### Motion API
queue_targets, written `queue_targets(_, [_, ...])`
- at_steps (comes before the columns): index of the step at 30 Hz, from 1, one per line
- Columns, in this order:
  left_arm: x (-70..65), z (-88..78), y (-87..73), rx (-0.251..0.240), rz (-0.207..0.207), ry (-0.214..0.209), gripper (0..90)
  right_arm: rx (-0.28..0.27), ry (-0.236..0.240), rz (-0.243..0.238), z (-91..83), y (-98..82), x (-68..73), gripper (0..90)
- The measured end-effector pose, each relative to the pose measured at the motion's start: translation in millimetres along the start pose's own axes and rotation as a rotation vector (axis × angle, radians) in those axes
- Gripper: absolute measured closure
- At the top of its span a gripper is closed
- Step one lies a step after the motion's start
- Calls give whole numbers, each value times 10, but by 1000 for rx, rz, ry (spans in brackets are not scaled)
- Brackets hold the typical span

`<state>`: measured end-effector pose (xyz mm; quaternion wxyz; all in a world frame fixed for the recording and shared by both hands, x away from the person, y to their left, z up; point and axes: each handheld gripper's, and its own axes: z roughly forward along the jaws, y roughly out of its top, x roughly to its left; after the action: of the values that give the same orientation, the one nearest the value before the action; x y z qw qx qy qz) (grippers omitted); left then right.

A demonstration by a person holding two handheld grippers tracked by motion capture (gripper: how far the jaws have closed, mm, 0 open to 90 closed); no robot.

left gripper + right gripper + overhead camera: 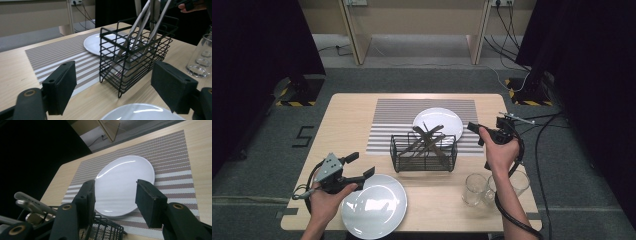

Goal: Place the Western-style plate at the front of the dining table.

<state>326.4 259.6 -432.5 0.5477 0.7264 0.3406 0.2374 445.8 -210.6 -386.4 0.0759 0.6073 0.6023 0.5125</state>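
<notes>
two white plates sit on the table (342,112); the near plate (374,206) lies at the front edge, and the left gripper (360,168) hovers just beside its left rim, jaws apart and empty; two clear glasses (475,189) stand front right; at the middle, the black wire cutlery basket (424,152) holds metal utensils (428,136); behind it the far plate (438,123) rests on the striped placemat (392,117); the right gripper (474,128) hangs just beside this plate, jaws apart, holding nothing.

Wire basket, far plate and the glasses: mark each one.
Wire basket (424,159): high view, front wall.
Far plate (125,185): right gripper view, bare centre.
Glasses (474,189): high view, left glass's body.
</notes>
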Motion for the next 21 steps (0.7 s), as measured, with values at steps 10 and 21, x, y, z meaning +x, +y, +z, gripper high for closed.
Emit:
queue_targets(10, [-85,217,165,1,34,-64,246,-13,-1,-25,-95,-139,30,513])
queue_targets(21, [-159,445,326,11,67,-132,319,-35,0,-32,-191,-223,13,511])
